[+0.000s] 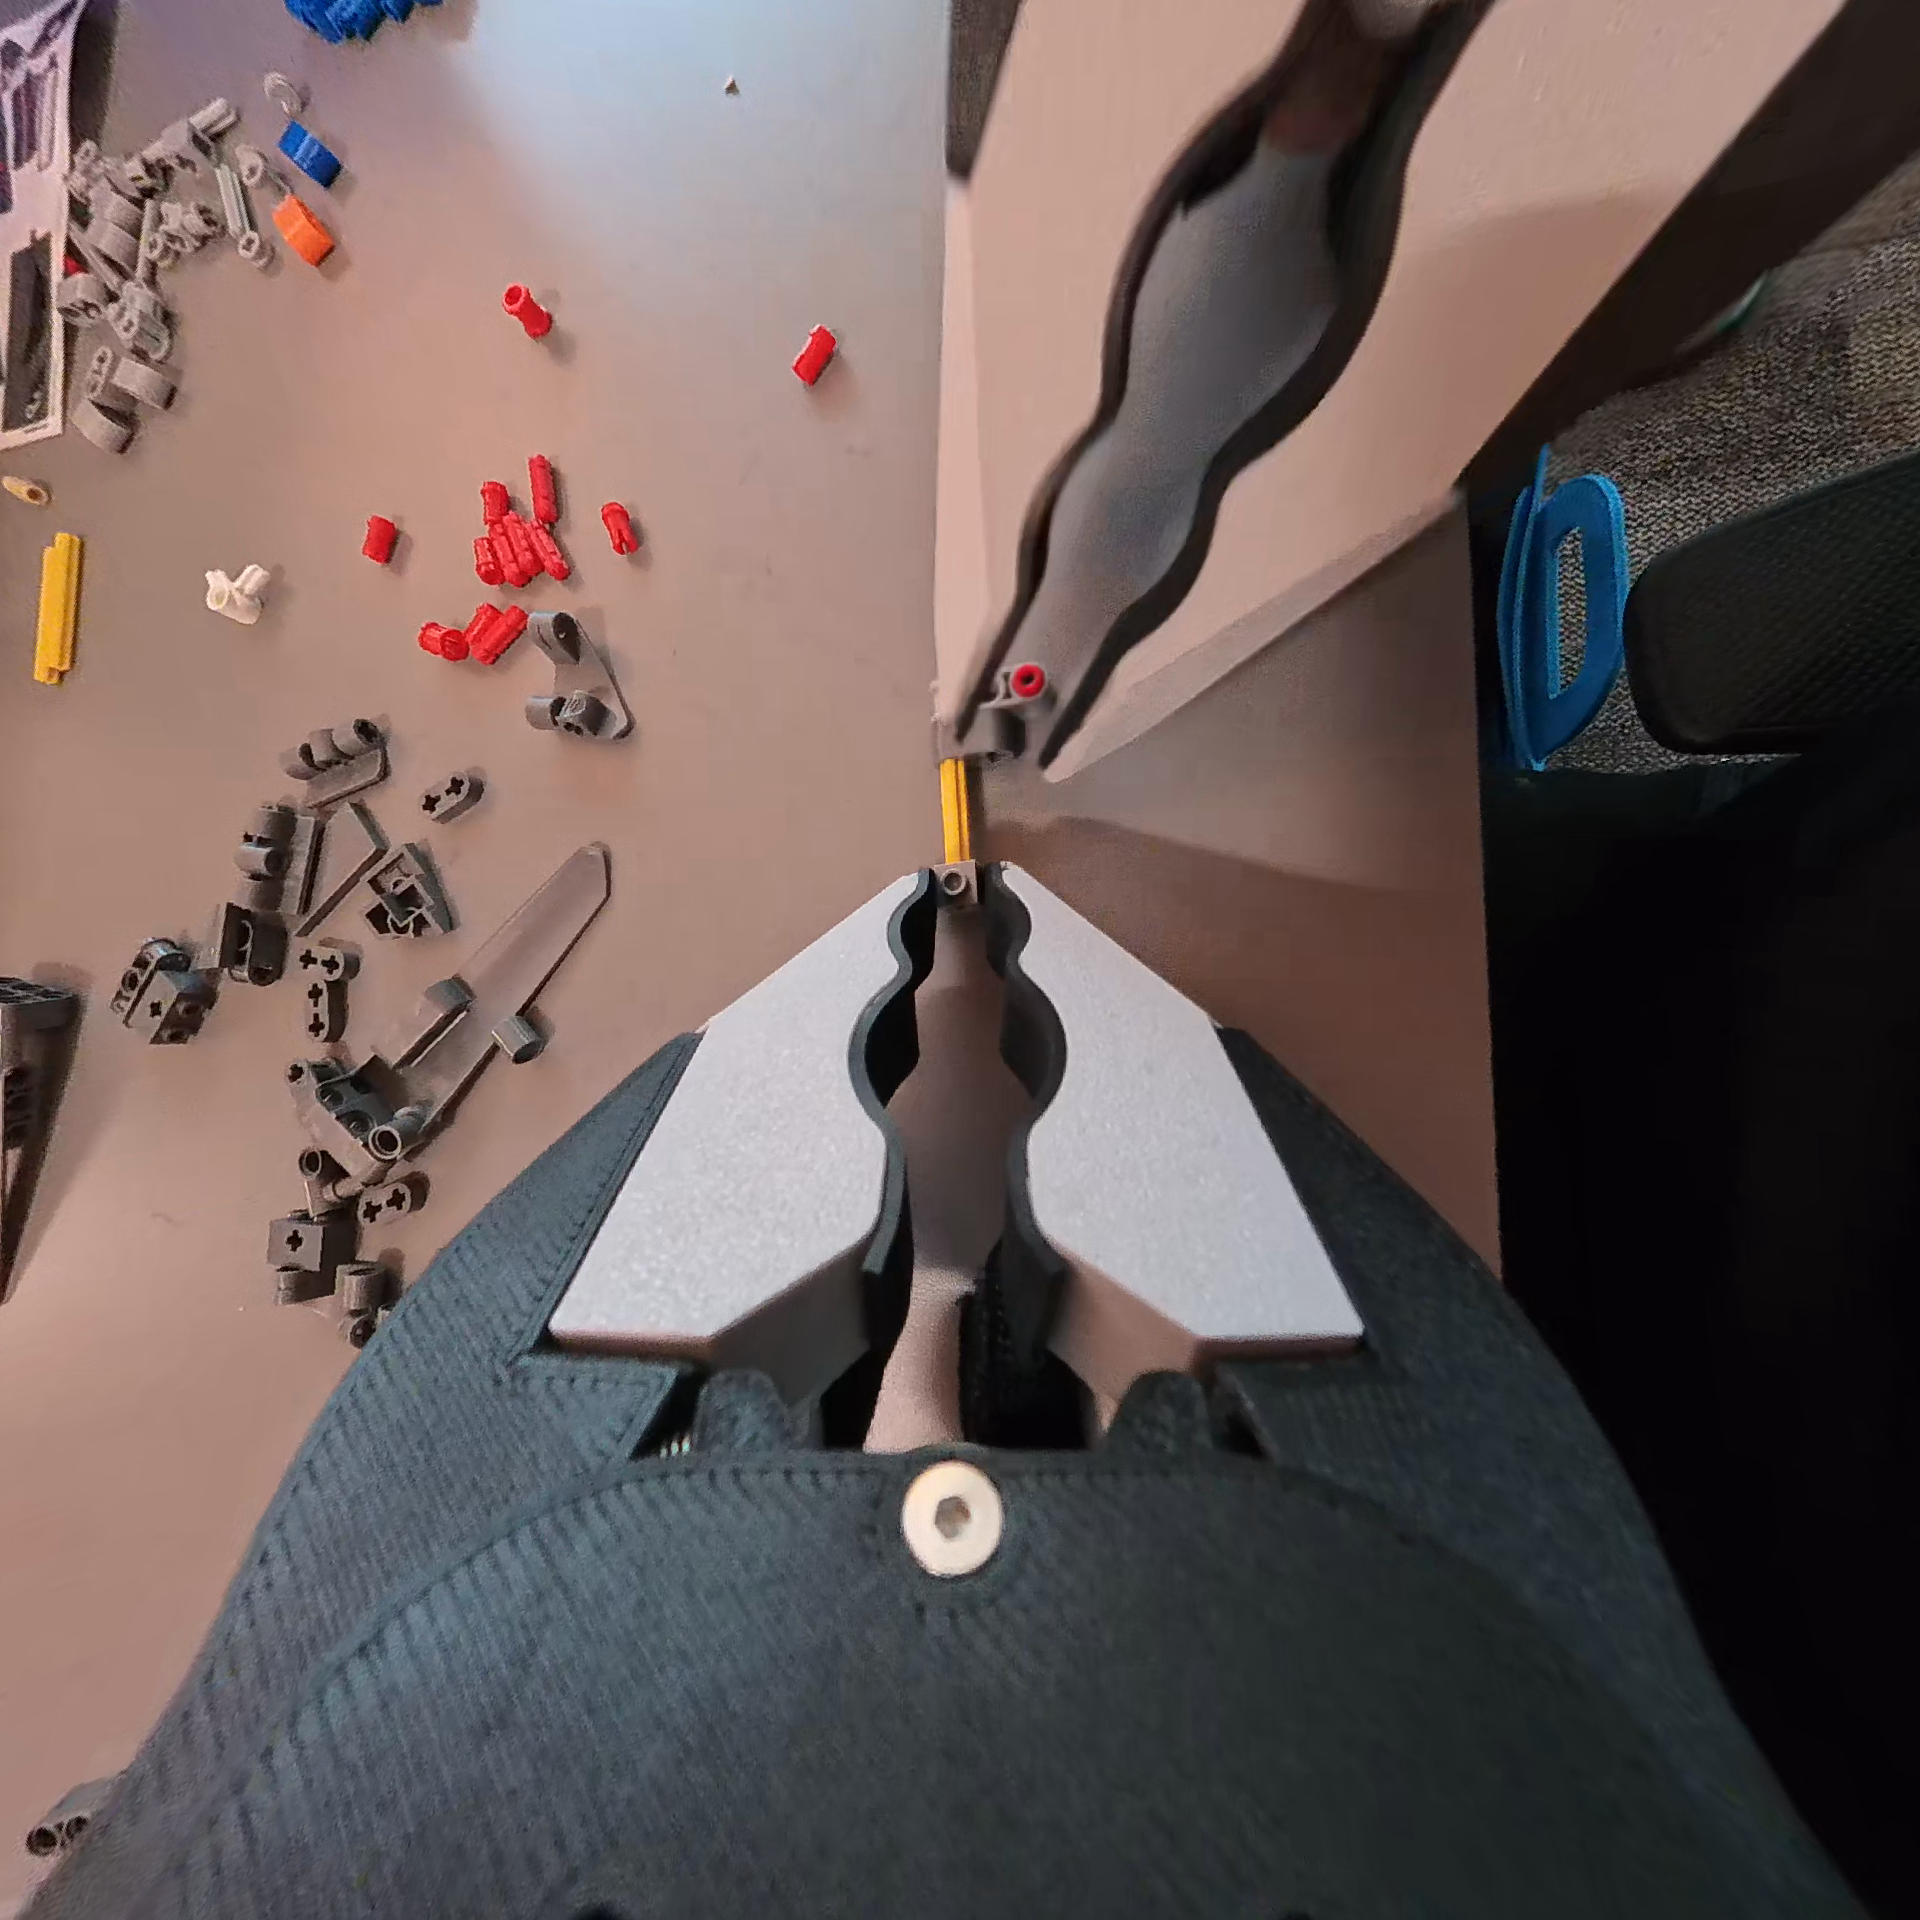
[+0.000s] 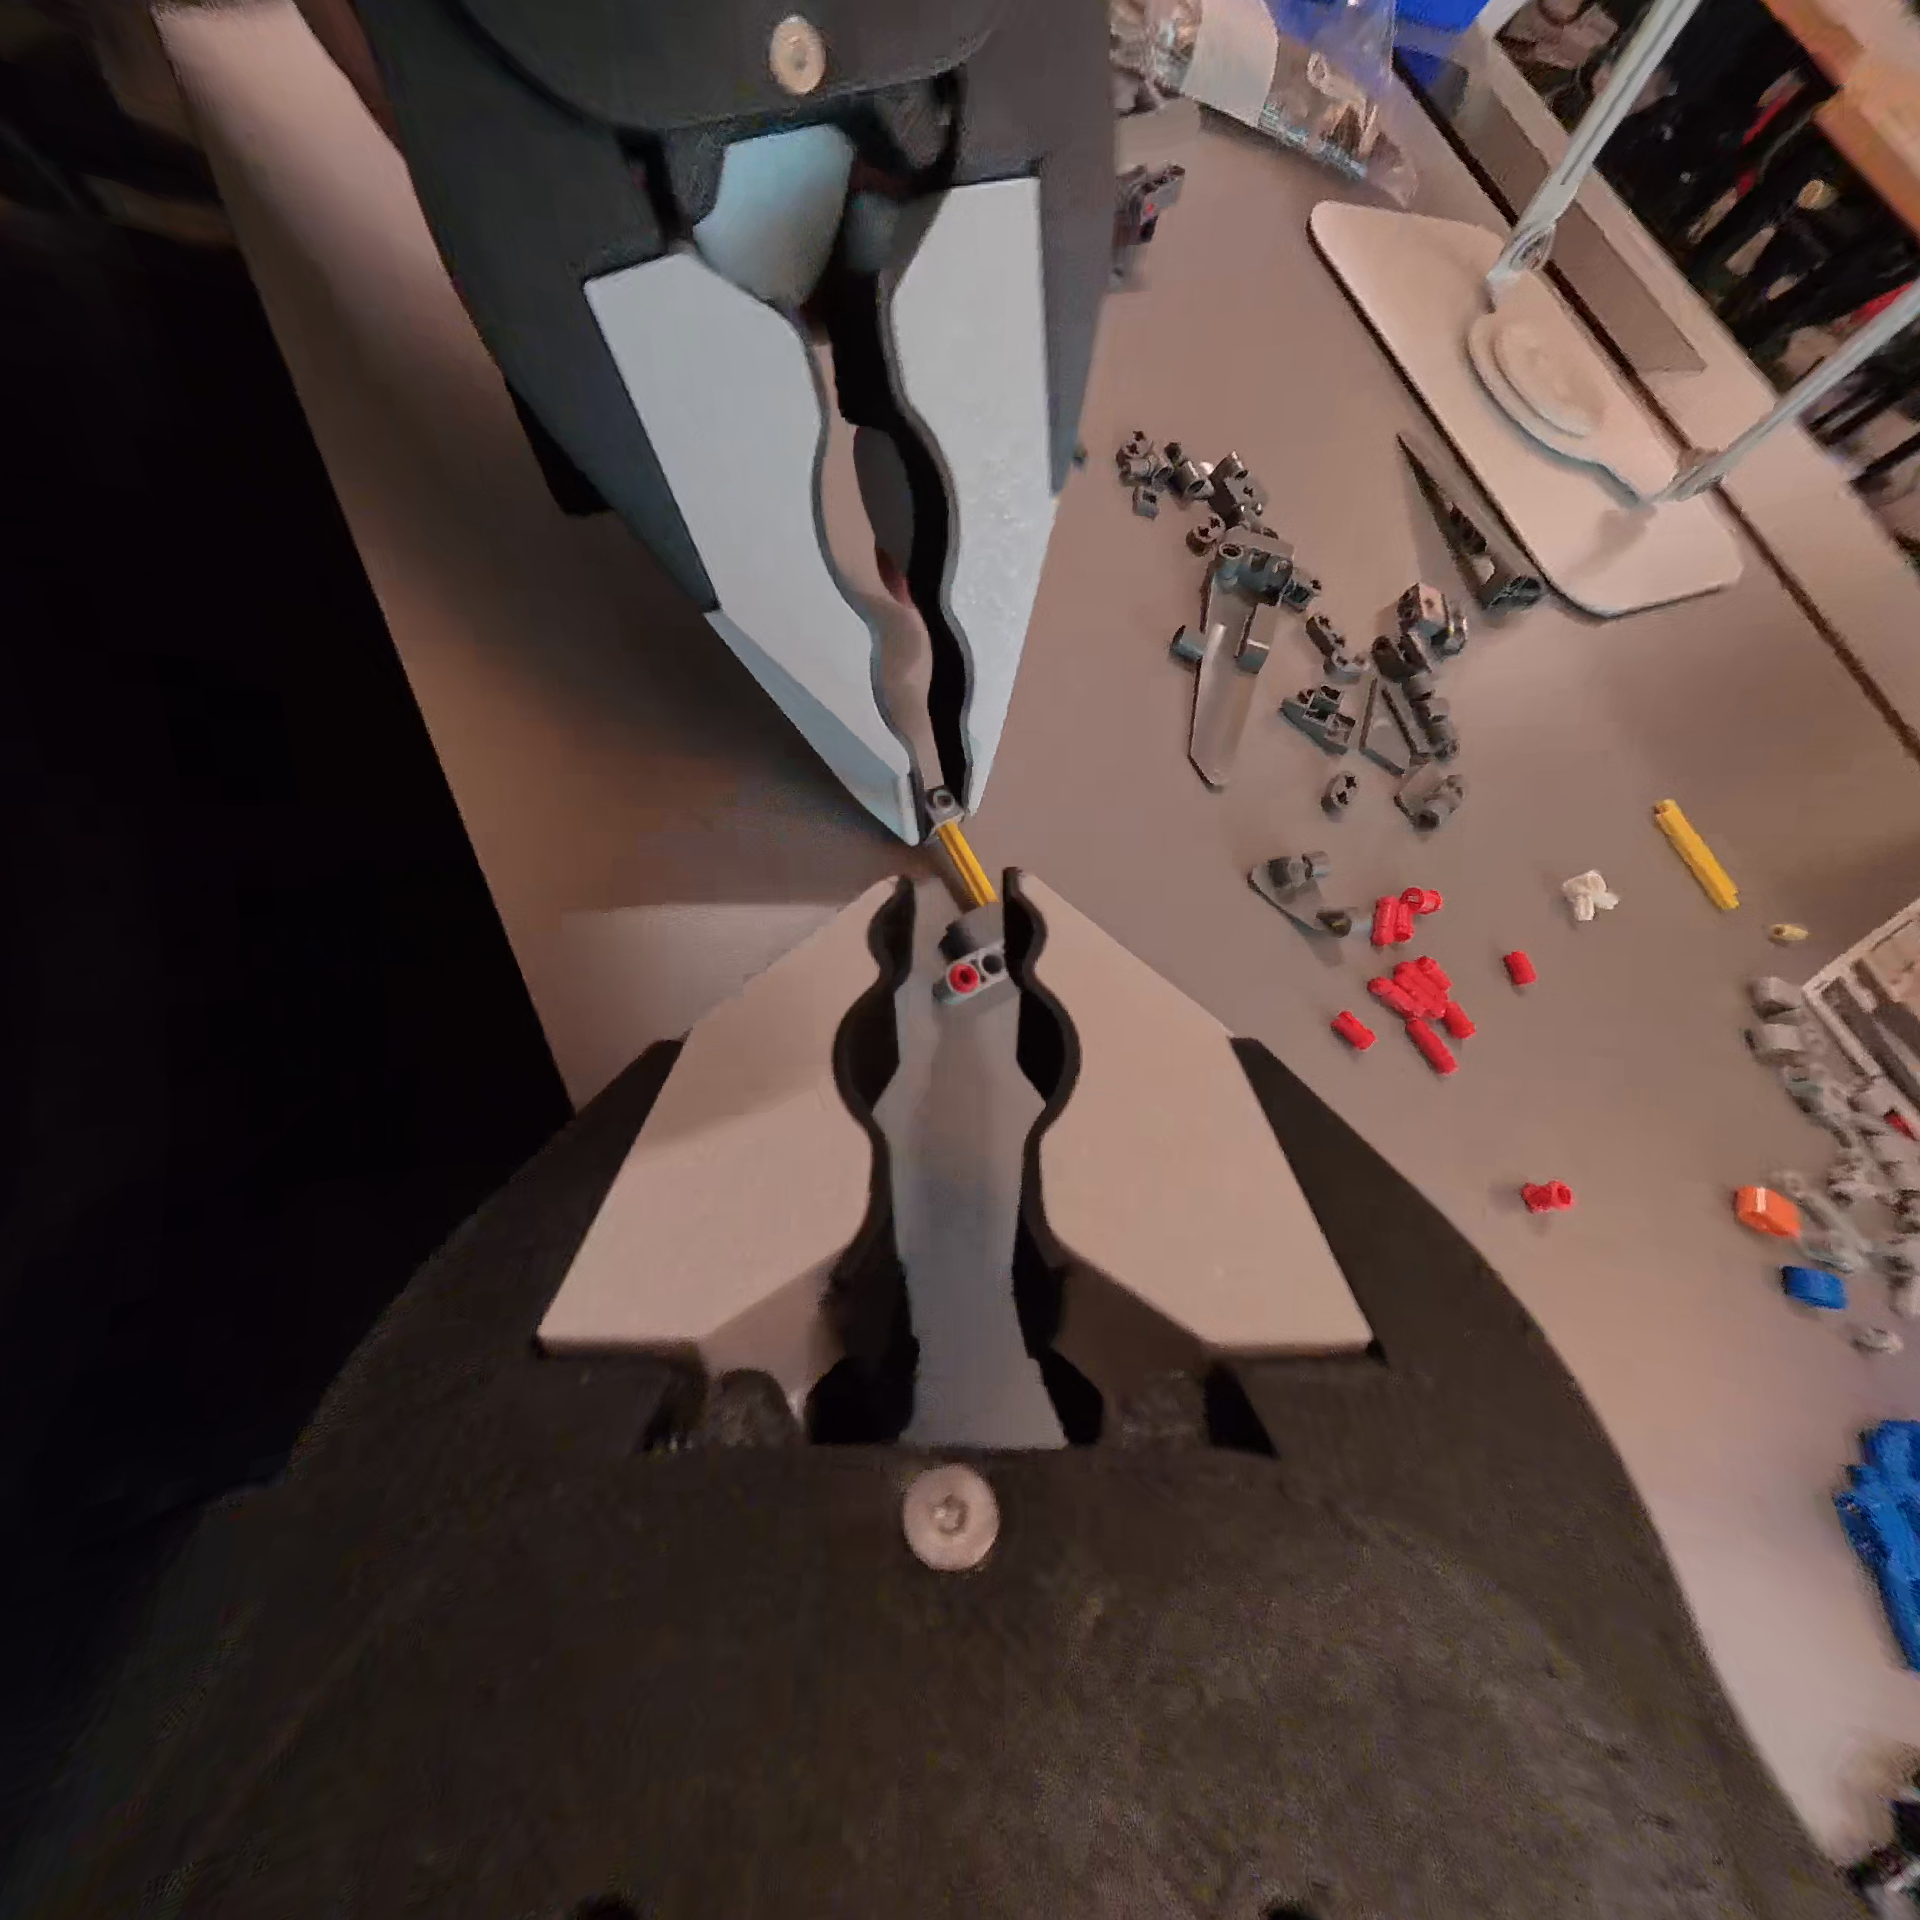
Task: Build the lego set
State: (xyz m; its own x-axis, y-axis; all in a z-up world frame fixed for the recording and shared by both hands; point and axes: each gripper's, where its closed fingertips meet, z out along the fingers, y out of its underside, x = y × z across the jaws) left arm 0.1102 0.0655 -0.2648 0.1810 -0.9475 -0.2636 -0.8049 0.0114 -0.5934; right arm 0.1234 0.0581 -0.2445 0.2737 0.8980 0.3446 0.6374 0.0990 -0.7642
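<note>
My left gripper (image 1: pixel 958 883) is shut on a small grey block (image 1: pixel 954 886) with a round hole. A yellow axle (image 1: pixel 954 821) runs from that block to a grey connector (image 1: pixel 1013 701) that carries a red pin (image 1: pixel 1028 680). My right gripper (image 2: pixel 956 894) is shut on that connector (image 2: pixel 971 961), which lies close against one fingertip. The two grippers face each other tip to tip above the table's near edge. The right wrist view shows the left gripper (image 2: pixel 940 805) pinching the block at the axle's (image 2: pixel 966 862) far end. The left wrist view shows the right gripper (image 1: pixel 1013 743), blurred.
Loose parts lie on the brown table (image 1: pixel 727 520): a cluster of red pins (image 1: pixel 520 551), dark grey pieces (image 1: pixel 312 935), a yellow beam (image 1: pixel 57 608), and blue (image 1: pixel 310 151) and orange (image 1: pixel 303 229) bits. A lamp base (image 2: pixel 1507 416) stands at the back. A black chair (image 1: pixel 1766 623) is beyond the edge.
</note>
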